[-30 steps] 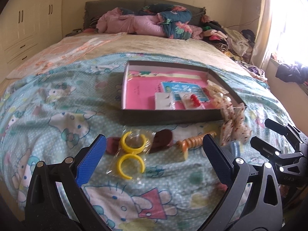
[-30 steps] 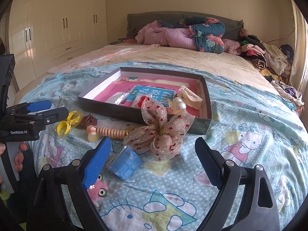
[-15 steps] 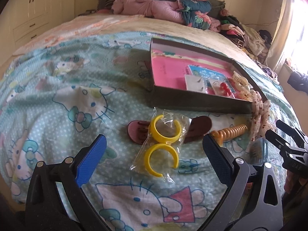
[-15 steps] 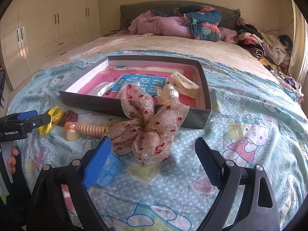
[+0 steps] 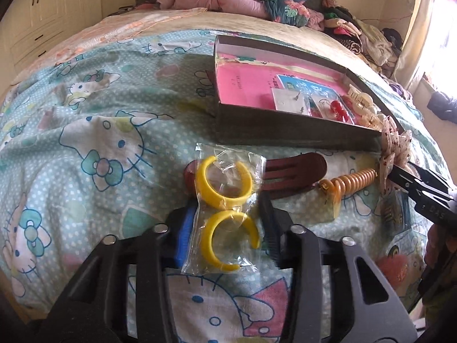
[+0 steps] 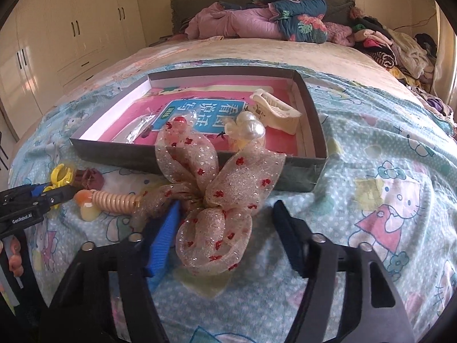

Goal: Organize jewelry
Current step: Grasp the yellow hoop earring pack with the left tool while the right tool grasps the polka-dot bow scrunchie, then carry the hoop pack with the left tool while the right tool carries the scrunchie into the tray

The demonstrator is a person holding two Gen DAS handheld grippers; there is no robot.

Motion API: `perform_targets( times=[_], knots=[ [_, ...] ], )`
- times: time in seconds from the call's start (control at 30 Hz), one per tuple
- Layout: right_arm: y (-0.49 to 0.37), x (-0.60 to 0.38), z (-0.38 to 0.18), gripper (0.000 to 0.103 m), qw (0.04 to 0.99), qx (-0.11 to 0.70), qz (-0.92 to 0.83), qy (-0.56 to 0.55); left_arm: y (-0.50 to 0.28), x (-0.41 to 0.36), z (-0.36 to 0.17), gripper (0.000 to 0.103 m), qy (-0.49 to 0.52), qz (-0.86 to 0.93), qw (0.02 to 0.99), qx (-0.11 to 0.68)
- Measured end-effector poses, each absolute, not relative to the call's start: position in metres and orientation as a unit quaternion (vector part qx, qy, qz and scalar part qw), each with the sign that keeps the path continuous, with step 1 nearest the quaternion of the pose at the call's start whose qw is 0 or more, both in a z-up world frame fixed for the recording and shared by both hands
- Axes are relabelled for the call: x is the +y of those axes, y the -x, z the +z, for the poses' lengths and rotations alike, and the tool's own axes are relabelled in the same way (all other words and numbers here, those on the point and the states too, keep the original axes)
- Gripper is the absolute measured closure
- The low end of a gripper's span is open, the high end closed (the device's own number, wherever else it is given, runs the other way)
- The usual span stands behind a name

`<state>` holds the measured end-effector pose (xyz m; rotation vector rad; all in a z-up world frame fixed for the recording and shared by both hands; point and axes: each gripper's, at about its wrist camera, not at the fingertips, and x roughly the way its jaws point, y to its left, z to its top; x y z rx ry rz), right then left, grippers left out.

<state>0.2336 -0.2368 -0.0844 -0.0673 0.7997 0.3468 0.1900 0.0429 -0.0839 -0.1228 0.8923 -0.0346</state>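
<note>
Jewelry lies scattered on the bed [image 5: 94, 131], whose cover is a pale blue cartoon-cat print, in front of a shallow grey box [image 6: 310, 168] lined in pink. My left claw [image 5: 228, 228] points down at a clear packet of two yellow hoop earrings [image 5: 225, 208]; its jaws are closing, the packet's lower half lies between them, and the blue pad stands at the packet's left edge, the black one at its right edge, though I cannot tell whether they press it yet. Beneath the packet's upper end lies a dark brown hair clip [image 5: 294, 174], and just right of that an orange spiral hair clip [image 5: 347, 184]. My right claw [image 6: 225, 228] is closing around a sheer beige bow with red dots [image 6: 214, 200]; the bow's lower loop sits between the jaws, touching the blue pad at left and clear of the dark pad at right. The bow's upper loops lean against the box's front wall. Inside the box rest a cream claw clip [image 6: 275, 110], a pearly hair ornament [image 6: 247, 127], a white earring card [image 5: 290, 103] and a packet with red beads [image 5: 335, 108], all on a pink sheet with a blue printed label [image 6: 204, 114]. Folded pink and floral bedding [image 6: 257, 20] is heaped at the headboard; cream wardrobes [image 6: 71, 34] stand at left.
</note>
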Motion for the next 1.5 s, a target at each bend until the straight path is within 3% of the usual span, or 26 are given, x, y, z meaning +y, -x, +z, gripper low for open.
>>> perform_targets(
  times=[0.07,0.23,1.5],
  knots=[
    [-0.231,-0.235,-0.083,0.063,0.906,0.384,0.176,0.040,-0.189,0.041,-0.082,0.072,0.056,-0.019,0.901,0.429],
    [-0.220,-0.233,-0.079,0.072,0.908,0.371,0.186,0.053,-0.184,0.037,-0.075,0.074,0.053,-0.028,0.907,0.417],
    [-0.197,-0.247,-0.014,0.073,0.931,0.320,0.171,0.041,-0.197,0.011,-0.018,0.074,0.051,-0.072,0.929,0.360]
  ],
)
